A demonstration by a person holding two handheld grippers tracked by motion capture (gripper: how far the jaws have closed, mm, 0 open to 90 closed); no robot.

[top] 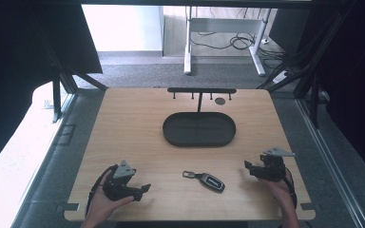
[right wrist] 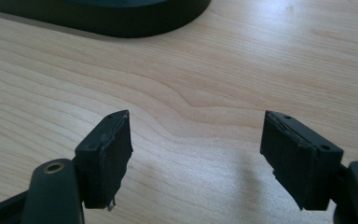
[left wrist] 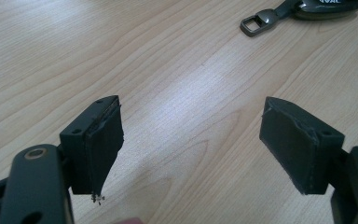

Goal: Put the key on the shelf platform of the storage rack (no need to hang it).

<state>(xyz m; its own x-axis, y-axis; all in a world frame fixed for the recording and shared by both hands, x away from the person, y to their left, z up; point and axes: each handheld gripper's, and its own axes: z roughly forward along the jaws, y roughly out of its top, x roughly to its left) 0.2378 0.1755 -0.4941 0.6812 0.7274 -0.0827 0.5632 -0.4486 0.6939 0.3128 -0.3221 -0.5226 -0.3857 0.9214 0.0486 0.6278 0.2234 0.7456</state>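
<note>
Both my grippers sit on the near edge of the wooden table (top: pixel 123 123), jaws spread wide and holding nothing. The left gripper (top: pixel 141 190) points inward along the tabletop; its own view looks past worn black pads (left wrist: pixel 105 140) to bare wood, with the car key fob (left wrist: pixel 303 9) lying ahead and to the right, metal loop toward me. The right gripper (top: pixel 249 167) likewise rests open, pads (right wrist: pixel 114 149) apart over empty grain, the rim of the oval black tray (right wrist: pixel 121 21) across the top of its view.

From the high view, the key fob (top: pixel 204 179) lies flat between the two grippers, nearer the front edge, well apart from either and touched by neither. Behind it stands the oval tray (top: pixel 199 129), empty, with an upright post rising from its far side to a crossbar of small hooks (top: pixel 201 91), all bare.

I judge the work not yet begun: the fob waits to be grasped, lifted, and either hung on a hook or laid in the tray. Everything is left to do.
</note>
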